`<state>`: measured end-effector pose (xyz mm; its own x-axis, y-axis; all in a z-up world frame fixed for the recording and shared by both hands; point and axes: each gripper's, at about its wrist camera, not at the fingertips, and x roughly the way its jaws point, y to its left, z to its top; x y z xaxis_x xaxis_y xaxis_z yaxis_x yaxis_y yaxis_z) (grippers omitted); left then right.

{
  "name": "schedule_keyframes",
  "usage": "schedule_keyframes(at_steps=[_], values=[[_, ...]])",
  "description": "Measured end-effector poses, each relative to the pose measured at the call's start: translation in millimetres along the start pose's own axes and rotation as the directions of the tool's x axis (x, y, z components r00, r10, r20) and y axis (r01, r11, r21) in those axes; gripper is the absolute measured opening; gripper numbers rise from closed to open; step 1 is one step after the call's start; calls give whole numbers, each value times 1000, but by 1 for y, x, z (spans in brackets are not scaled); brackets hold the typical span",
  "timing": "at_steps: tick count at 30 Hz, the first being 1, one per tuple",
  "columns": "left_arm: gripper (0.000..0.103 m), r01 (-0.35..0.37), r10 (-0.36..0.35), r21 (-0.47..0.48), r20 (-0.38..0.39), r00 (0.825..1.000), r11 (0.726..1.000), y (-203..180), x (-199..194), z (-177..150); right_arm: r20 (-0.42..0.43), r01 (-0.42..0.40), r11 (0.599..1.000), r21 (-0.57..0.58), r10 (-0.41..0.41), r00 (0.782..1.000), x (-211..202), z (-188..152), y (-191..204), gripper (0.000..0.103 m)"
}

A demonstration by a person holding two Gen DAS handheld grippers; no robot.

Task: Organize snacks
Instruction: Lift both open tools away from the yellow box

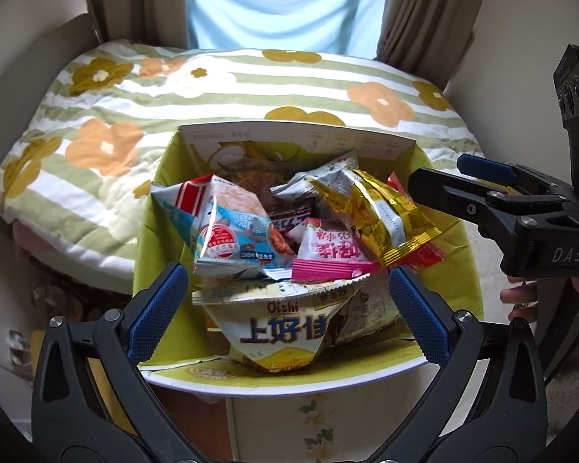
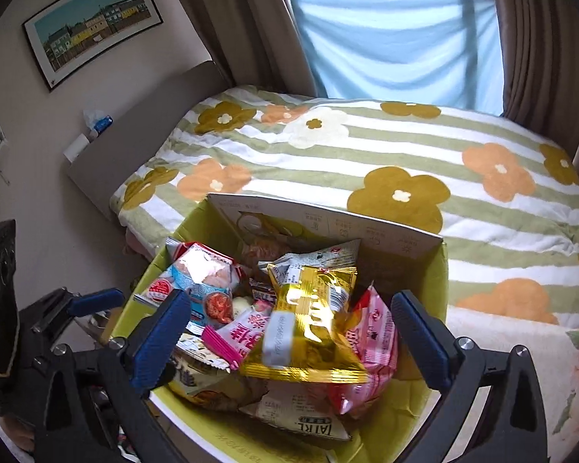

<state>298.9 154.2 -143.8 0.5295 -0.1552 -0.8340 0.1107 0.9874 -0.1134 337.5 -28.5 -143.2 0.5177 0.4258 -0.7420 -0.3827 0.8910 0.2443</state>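
A green cardboard box (image 1: 297, 135) (image 2: 328, 220) stands open at the foot of a bed, heaped with snack packets. On the pile lie a gold foil packet (image 1: 382, 212) (image 2: 312, 308), a pink packet (image 1: 328, 250) (image 2: 378, 343), a blue and white packet (image 1: 235, 227) (image 2: 200, 277) and a cream Oishi bag (image 1: 278, 328). My left gripper (image 1: 289, 308) hangs open over the box's near side, its pads touching nothing. My right gripper (image 2: 291, 335) (image 1: 438, 173) is open too; the gold packet lies between its fingers, clear of both pads. The left gripper (image 2: 85, 305) shows at the left edge.
Behind the box is a bed with a striped, flowered quilt (image 1: 251, 88) (image 2: 405, 146). Brown curtains (image 2: 231, 19) and a pale blue cloth (image 2: 397, 46) cover the window. A framed picture (image 2: 92, 23) hangs on the left wall. A person's fingers (image 1: 521, 297) grip the right tool.
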Motion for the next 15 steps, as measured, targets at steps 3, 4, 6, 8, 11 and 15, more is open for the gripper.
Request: schedule_keyframes(at_steps=[3, 4, 6, 8, 11, 15], values=[[103, -3, 3, -1, -4, 1000, 1000, 0, 0, -2, -2, 13, 1000, -3, -13, 1000, -2, -3, -1, 103], [103, -1, 1, -2, -2, 1000, 1000, 0, -1, -3, -4, 18, 1000, 1, -18, 1000, -3, -3, -1, 103], [103, 8, -8, -3, 0, 1000, 1000, -1, -3, -4, -7, 16, 1000, 9, -15, 1000, -7, -4, -1, 103], [103, 19, -19, 3, 5, 1000, 1000, -2, -6, -4, -6, 23, 1000, 13, -23, 1000, -12, -4, -2, 103], [103, 30, -30, 26, 11, 999, 999, -7, -10, -3, -7, 42, 999, 28, -42, 999, -23, -5, -1, 103], [103, 44, -46, 82, 26, 999, 996, -20, -17, 2, 29, 88, 994, 71, -90, 996, -47, -9, -4, 103]])
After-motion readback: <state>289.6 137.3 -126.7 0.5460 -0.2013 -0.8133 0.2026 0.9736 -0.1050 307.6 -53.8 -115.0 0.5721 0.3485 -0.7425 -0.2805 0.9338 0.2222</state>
